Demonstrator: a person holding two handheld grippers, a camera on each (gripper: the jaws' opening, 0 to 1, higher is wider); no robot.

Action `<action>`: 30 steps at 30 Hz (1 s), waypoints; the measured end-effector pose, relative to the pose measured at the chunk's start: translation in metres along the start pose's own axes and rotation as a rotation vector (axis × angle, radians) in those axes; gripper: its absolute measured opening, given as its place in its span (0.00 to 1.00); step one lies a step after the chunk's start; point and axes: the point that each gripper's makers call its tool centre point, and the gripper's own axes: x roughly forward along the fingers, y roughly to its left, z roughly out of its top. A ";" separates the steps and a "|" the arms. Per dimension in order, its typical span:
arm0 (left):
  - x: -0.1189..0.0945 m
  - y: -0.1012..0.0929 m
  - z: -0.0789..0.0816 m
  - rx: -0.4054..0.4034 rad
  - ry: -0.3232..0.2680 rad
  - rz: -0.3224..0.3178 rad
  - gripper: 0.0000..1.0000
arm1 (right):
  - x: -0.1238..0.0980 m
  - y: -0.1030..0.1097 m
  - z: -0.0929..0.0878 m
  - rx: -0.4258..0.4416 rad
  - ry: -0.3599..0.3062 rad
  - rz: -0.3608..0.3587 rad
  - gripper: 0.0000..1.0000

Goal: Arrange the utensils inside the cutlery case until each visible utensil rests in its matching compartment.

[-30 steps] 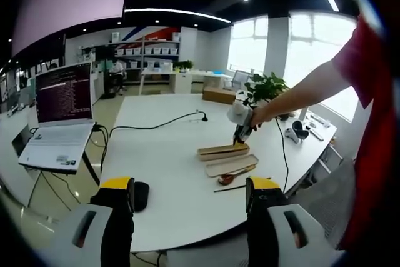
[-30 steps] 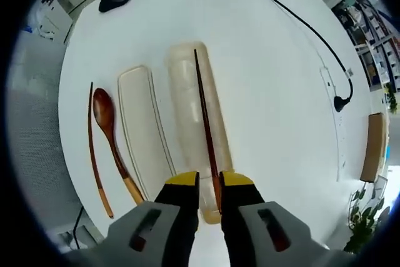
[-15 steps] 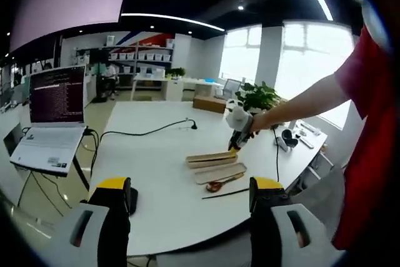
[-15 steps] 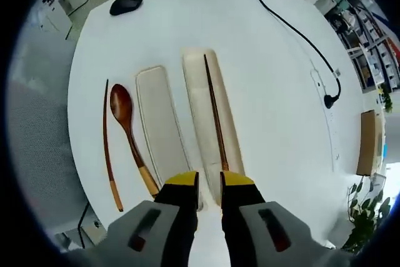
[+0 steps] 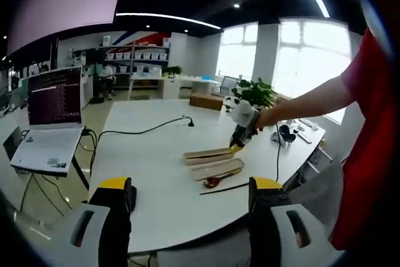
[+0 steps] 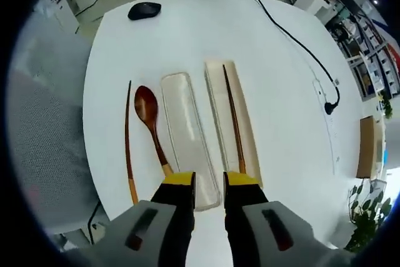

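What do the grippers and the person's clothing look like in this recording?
Both the left gripper and the right gripper have black jaws with yellow tips on light grey bodies bearing dark oval slots. The person wears a red short sleeve.

Right gripper view: on the worktop (image 6: 281, 123), four things lay side by side. From left to right: a lone chopstick (image 6: 127, 139), a spoon (image 6: 150, 123), a lid (image 6: 186, 136), a case (image 6: 240, 126). A second chopstick (image 6: 234, 123) lay inside the case, along its length. A mouse (image 6: 144, 10) sat beyond them, toward the far edge. A cable (image 6: 300, 45) ran along the right side.

Left gripper view: a laptop (image 5: 49, 120) stood left of the worktop.
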 end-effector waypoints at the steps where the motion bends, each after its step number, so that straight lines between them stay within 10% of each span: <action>1: 0.000 -0.001 -0.001 0.006 0.003 0.000 0.78 | -0.002 0.002 0.001 0.004 -0.010 0.001 0.14; 30: -0.005 -0.012 -0.002 0.014 0.012 -0.036 0.78 | -0.015 0.057 -0.015 -0.029 -0.059 0.017 0.17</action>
